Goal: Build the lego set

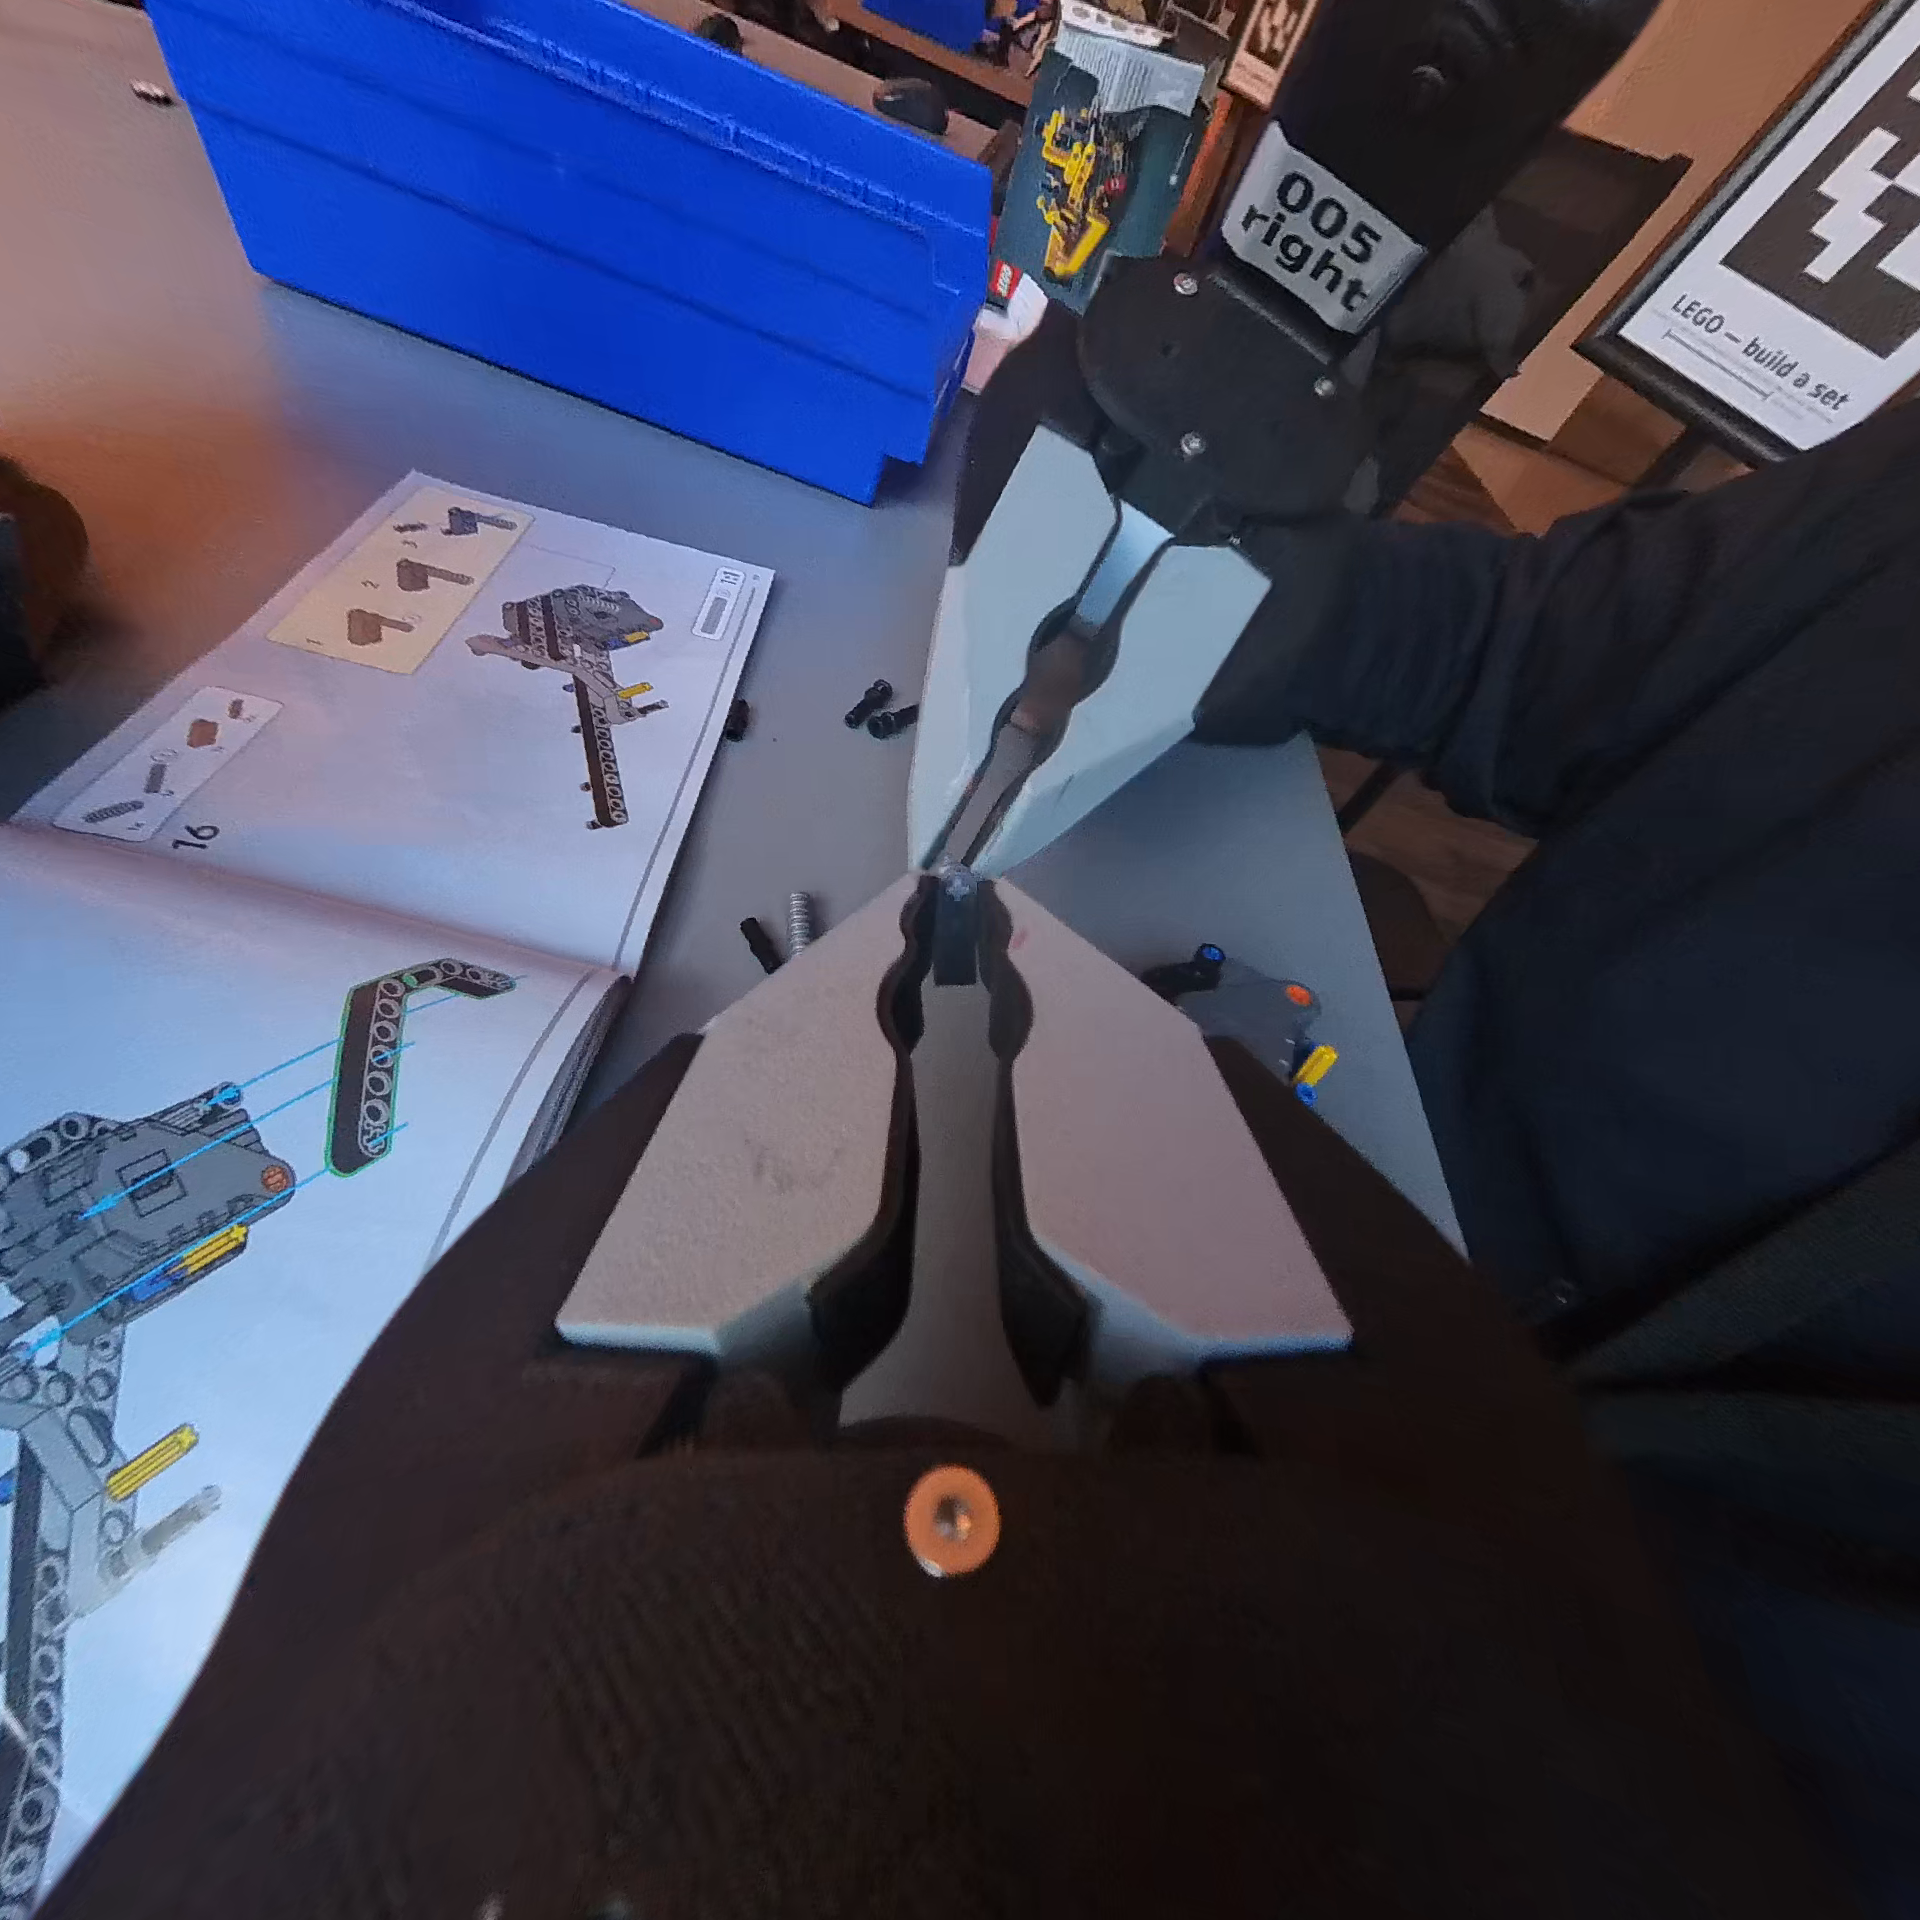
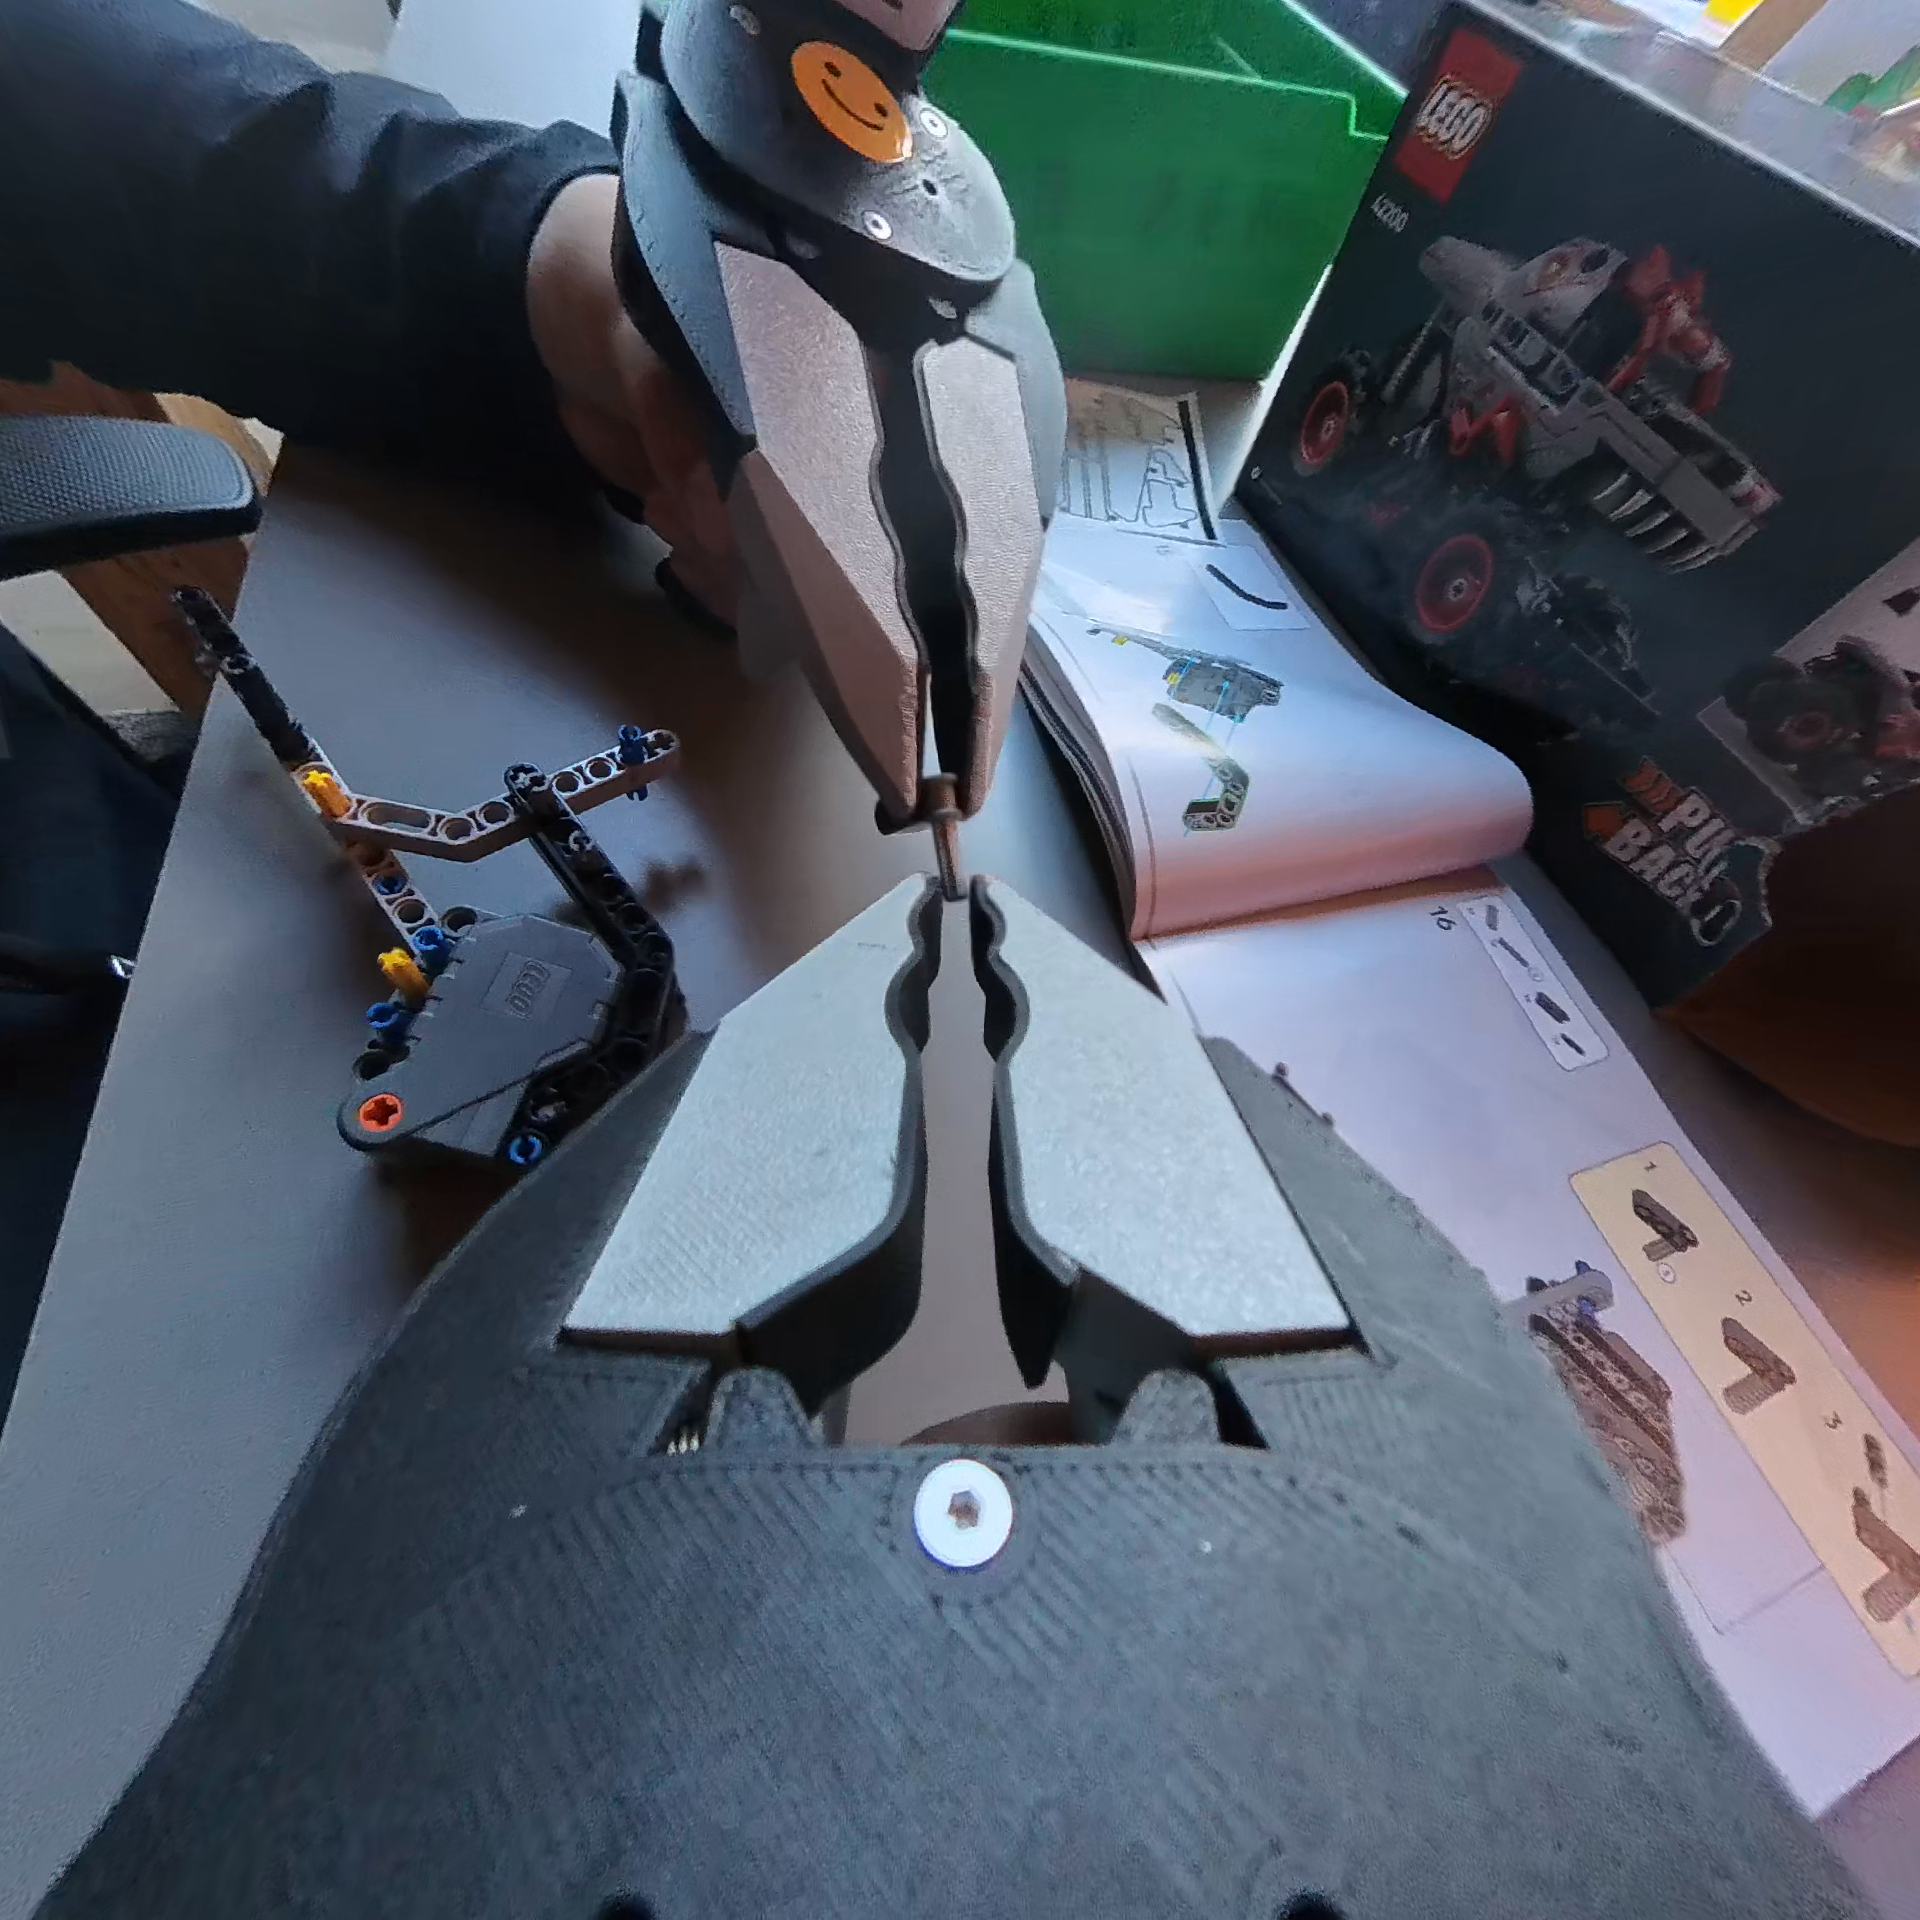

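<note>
My left gripper (image 1: 951, 902) is shut on a small black connector piece (image 1: 954, 940), held above the table. My right gripper (image 2: 951, 896) is shut on a thin grey axle (image 2: 948, 860). The two grippers meet tip to tip, and the axle's end touches the connector in the left gripper (image 2: 935, 805). The right gripper (image 1: 951, 864) comes down from above in the left wrist view. The part-built model (image 2: 499, 935), a dark motor block with black and grey beams and blue and yellow pins, lies on the table to the left of my right gripper. It also shows in the left wrist view (image 1: 1257, 1013).
The open instruction booklet (image 1: 364, 779) (image 2: 1299, 779) lies on the grey table (image 1: 831, 582). Loose black pins (image 1: 878, 709), a small spring (image 1: 798, 920) and another black pin (image 1: 756, 940) lie near it. A blue bin (image 1: 582, 229), a green bin (image 2: 1143, 177) and the set's box (image 2: 1610, 416) stand behind. Both grippers' tips are close together, under 4 cm apart. The right tips stand about 6 cm off the black pin (image 1: 756, 940).
</note>
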### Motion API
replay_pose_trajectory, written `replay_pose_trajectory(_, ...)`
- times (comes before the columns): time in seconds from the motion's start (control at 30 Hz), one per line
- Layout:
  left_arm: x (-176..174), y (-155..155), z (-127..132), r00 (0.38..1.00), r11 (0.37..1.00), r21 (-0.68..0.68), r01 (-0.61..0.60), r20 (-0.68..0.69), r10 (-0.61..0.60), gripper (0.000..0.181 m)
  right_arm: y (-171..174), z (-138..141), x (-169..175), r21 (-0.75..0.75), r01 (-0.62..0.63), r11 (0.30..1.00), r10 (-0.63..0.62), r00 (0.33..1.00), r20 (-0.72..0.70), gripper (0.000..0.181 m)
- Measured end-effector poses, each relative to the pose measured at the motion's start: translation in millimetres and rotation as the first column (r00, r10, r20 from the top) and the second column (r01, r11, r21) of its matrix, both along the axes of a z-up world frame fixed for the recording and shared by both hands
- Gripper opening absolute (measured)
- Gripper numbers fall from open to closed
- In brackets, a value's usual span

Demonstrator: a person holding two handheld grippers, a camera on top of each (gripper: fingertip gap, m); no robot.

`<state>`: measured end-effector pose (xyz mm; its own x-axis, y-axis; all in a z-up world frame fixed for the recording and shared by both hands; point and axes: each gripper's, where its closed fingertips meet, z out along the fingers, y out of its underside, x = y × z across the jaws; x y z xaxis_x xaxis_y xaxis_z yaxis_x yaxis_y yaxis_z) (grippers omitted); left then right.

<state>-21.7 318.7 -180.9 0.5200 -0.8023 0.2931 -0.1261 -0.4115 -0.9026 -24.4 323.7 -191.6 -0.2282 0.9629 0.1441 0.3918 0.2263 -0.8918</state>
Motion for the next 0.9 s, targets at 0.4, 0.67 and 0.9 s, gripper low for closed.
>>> replay_pose_trajectory(0.4, -12.1, 6.8, -3.9, 0.998, 0.999, -0.003, -0.048, -0.027, 0.048, 0.005, 35.6, -40.4, 15.2, 0.065, 0.089, 0.994, -0.101, 0.974, 0.205, 0.012)
replay_pose_trajectory(0.67, -12.5, 8.3, -5.0, 0.998, 0.998, -0.016, -0.055, -0.023, 0.055, 0.006, 32.8, -51.5, 15.1, 0.042, 0.066, 0.997, -0.075, 0.958, 0.277, 0.015)
replay_pose_trajectory(0.9, -13.2, 8.9, -5.0, 0.998, 0.998, -0.019, -0.059, -0.02, 0.058, 0.006, 11.6, -48.6, 19.2, -0.036, -0.038, 0.999, 0.047, 0.959, 0.278, 0.007)
